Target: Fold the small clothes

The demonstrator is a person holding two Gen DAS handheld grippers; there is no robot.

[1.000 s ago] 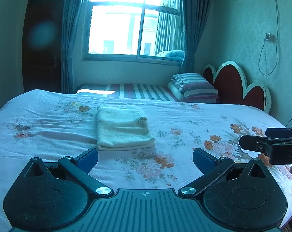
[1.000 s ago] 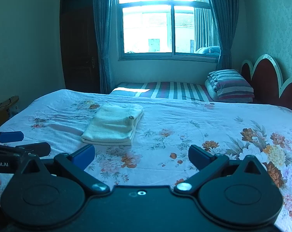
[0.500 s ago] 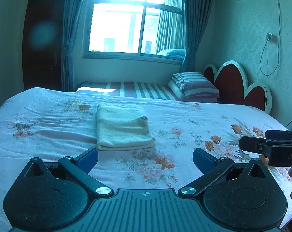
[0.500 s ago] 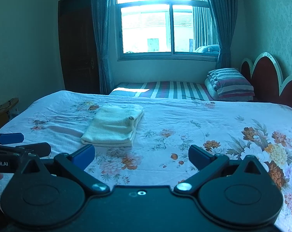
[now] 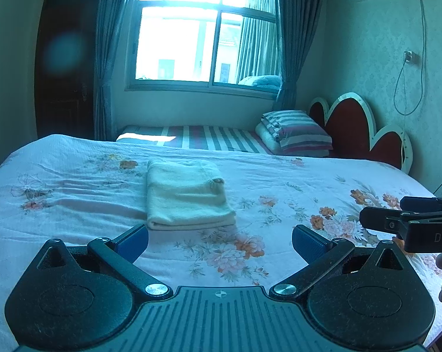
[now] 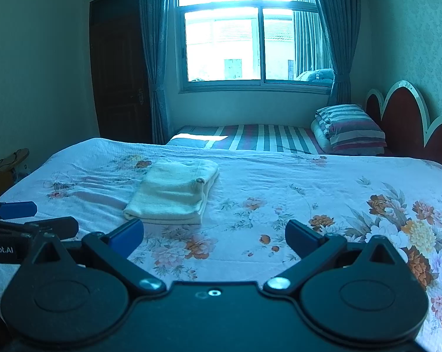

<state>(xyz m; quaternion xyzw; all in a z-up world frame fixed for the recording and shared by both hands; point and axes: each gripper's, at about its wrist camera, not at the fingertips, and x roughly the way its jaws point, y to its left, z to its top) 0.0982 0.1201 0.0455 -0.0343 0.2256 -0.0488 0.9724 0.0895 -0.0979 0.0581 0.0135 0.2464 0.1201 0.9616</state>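
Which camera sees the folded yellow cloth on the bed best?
The left wrist view: the folded cloth lies almost straight ahead, its top and front fold plain. The right wrist view shows it off to the left, at a slant.

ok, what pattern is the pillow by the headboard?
Striped, in reddish, grey and white bands. The pillow shows best in the right wrist view.

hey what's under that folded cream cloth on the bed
The cloth lies flat on the floral bedspread, its stacked layers showing at the near edge. Whatever is directly beneath or between the folds is covered and cannot be seen.
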